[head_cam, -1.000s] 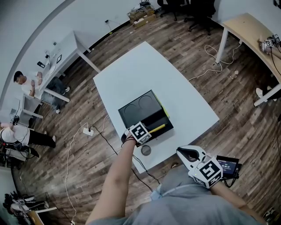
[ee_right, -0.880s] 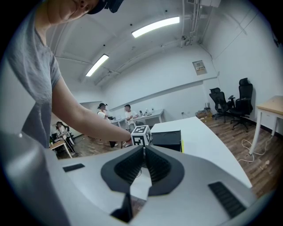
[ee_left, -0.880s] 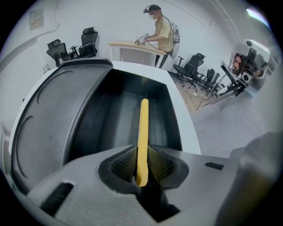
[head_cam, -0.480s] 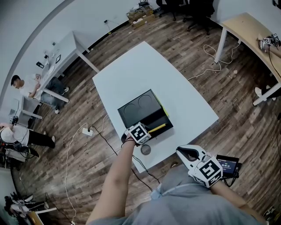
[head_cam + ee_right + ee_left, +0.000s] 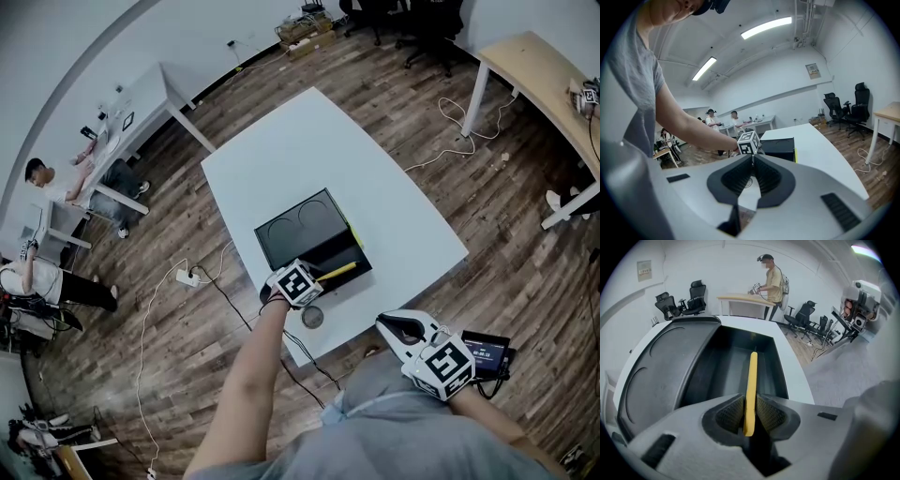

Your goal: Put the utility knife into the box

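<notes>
The yellow utility knife (image 5: pixel 751 385) is clamped between the pads of my left gripper (image 5: pixel 749 414) and points forward over the open black box (image 5: pixel 726 366). In the head view the knife (image 5: pixel 336 273) sticks out to the right of the left gripper (image 5: pixel 314 279), level with the box's open compartment (image 5: pixel 330 258); the box's lid (image 5: pixel 298 228) lies flat on the far side. My right gripper (image 5: pixel 405 329) is held off the table near my body, shut with nothing between its jaws; in its own view the right gripper (image 5: pixel 752 165) looks toward the box (image 5: pixel 778 146).
The box sits on a white table (image 5: pixel 375 197) near its front edge. A small round object (image 5: pixel 312 319) lies on the table just below the left gripper. Cables (image 5: pixel 225 286) trail across the wooden floor. Other desks, chairs and people stand around the room.
The left gripper and knife hold nearly the same place over the box. The right gripper has not moved. The view has shifted slightly.
</notes>
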Demonstrator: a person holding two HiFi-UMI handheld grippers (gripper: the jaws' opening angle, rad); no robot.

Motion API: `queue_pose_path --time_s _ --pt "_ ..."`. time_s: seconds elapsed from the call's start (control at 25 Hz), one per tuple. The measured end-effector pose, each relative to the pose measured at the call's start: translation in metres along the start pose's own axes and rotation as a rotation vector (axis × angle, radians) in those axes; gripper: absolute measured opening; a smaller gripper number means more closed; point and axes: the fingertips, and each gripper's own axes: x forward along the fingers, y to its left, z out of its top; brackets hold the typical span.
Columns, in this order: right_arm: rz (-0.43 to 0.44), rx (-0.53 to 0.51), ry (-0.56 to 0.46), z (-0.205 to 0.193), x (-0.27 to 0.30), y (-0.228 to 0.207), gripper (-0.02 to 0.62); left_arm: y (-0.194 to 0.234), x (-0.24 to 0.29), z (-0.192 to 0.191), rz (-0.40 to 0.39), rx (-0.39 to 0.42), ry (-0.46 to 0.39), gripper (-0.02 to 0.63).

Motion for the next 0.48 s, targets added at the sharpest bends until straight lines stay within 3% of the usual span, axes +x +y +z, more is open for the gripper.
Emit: queue_pose_path --time_s 0.48 --pt "0.011 -0.007 0.001 -0.0018 -0.0012 0.0037 0.031 -0.0021 -0.0051 0.0031 0.011 -0.017 -0.054 0.106"
